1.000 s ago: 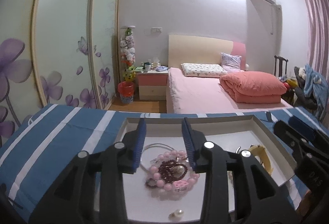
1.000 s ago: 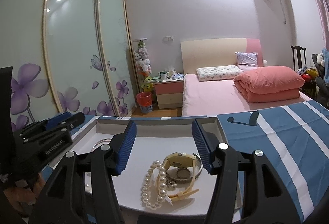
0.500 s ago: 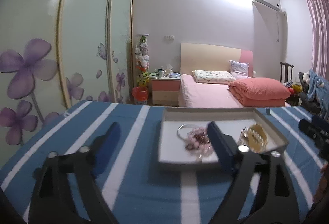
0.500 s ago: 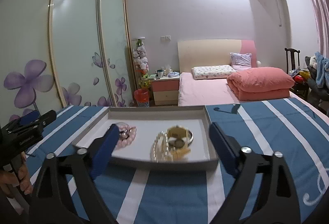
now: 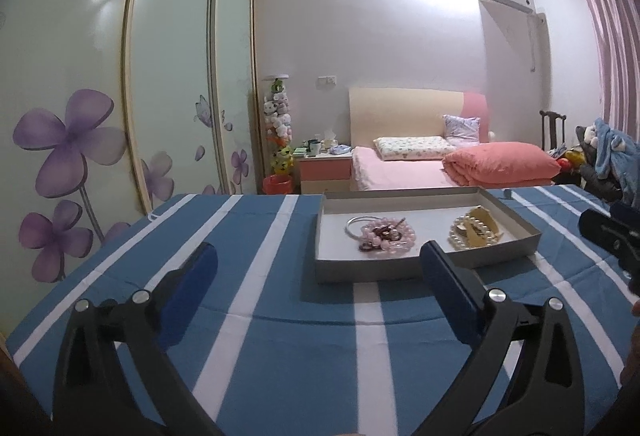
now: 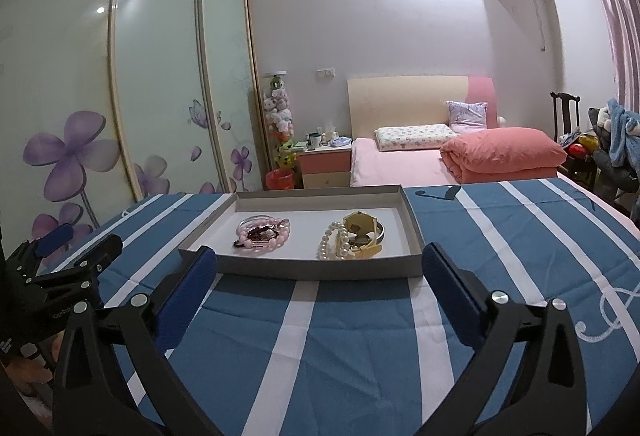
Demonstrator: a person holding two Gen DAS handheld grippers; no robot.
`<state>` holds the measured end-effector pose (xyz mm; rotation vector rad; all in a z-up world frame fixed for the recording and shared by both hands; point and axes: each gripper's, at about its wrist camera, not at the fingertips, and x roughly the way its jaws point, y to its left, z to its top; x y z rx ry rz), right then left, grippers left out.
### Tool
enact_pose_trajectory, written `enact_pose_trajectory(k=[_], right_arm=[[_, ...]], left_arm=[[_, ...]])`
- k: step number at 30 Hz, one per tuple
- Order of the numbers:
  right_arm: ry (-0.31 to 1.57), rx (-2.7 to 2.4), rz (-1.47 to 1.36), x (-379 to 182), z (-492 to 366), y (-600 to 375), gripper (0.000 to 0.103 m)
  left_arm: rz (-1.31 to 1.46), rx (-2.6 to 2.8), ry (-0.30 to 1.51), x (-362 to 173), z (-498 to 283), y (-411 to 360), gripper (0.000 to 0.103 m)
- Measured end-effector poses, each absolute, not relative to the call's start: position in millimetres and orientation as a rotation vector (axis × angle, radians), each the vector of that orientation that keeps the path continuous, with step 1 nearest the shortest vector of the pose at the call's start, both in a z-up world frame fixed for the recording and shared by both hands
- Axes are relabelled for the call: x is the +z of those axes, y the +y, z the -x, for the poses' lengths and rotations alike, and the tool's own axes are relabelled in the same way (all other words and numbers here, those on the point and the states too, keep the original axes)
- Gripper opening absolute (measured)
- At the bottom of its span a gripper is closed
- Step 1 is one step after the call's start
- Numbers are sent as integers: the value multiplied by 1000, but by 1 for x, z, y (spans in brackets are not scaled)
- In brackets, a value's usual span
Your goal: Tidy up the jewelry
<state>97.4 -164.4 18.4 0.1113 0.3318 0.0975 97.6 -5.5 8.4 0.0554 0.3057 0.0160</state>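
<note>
A shallow grey tray (image 5: 400, 272) sits on the blue striped tablecloth; it also shows in the right wrist view (image 6: 320, 271). Inside lie a pink bead bracelet (image 5: 386, 234) (image 6: 262, 234) with a dark bracelet and a thin silver bangle (image 5: 354, 226), and to the right a pearl bracelet (image 5: 460, 236) (image 6: 332, 244) and a gold watch (image 5: 480, 226) (image 6: 360, 228). My left gripper (image 5: 318, 276) is open and empty, well back from the tray. My right gripper (image 6: 320, 272) is open and empty, also in front of the tray.
The blue and white striped tablecloth (image 6: 500, 236) covers the table. Beyond the far edge are a pink bed (image 5: 440, 167), a nightstand (image 5: 324, 171) and sliding wardrobe doors (image 5: 120, 95). The other gripper shows at the left edge of the right wrist view (image 6: 60, 268).
Both grippers have pulled back from over the tray and opened wide. The jewelry stays in the tray.
</note>
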Motion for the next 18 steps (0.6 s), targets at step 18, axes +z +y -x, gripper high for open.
enact_pose_trajectory(k=[18], right_arm=[[303, 70, -149, 6, -84, -173, 101]], left_arm=[[-70, -10, 266, 11, -83, -16, 99]])
